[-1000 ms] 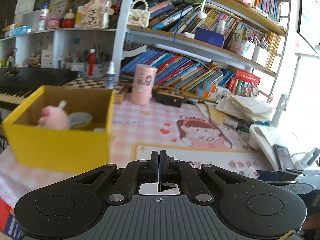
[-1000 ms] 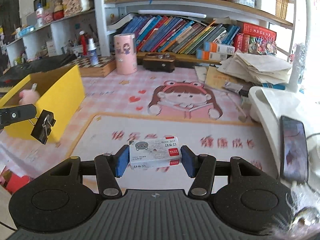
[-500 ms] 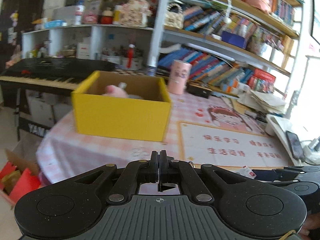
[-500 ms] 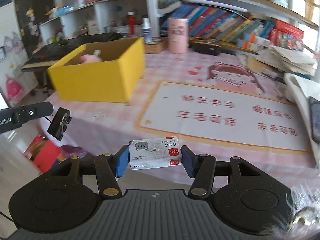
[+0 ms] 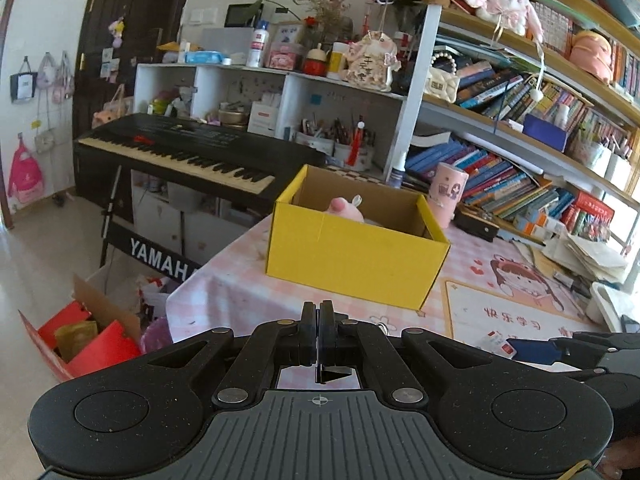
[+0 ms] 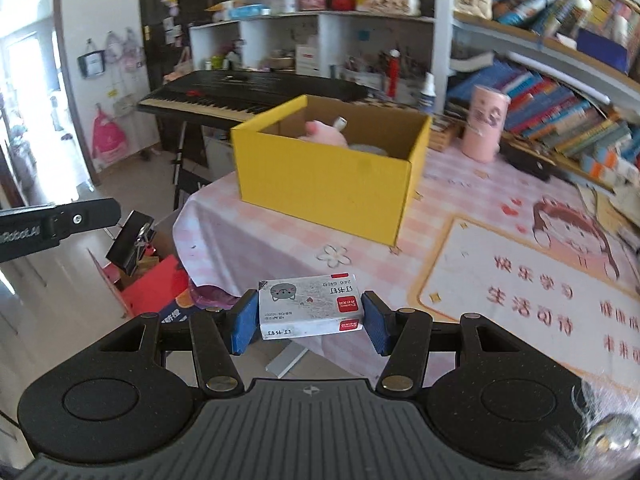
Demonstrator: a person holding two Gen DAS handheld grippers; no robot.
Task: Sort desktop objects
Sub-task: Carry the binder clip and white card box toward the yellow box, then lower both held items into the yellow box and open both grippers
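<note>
Right tool (image 6: 310,322) grasping staple box (image 6: 310,312), left tool (image 6: 116,214) clenched on binder clip (image 6: 130,242) (right view only)

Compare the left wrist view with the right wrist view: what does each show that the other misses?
Only the left wrist view shows the left gripper from behind, pads together. Only the right wrist view shows the black binder clip hanging from that gripper, and the staple box clamped flat in the right gripper. Both show the yellow box holding a pink plush toy, and the keyboard.
</note>
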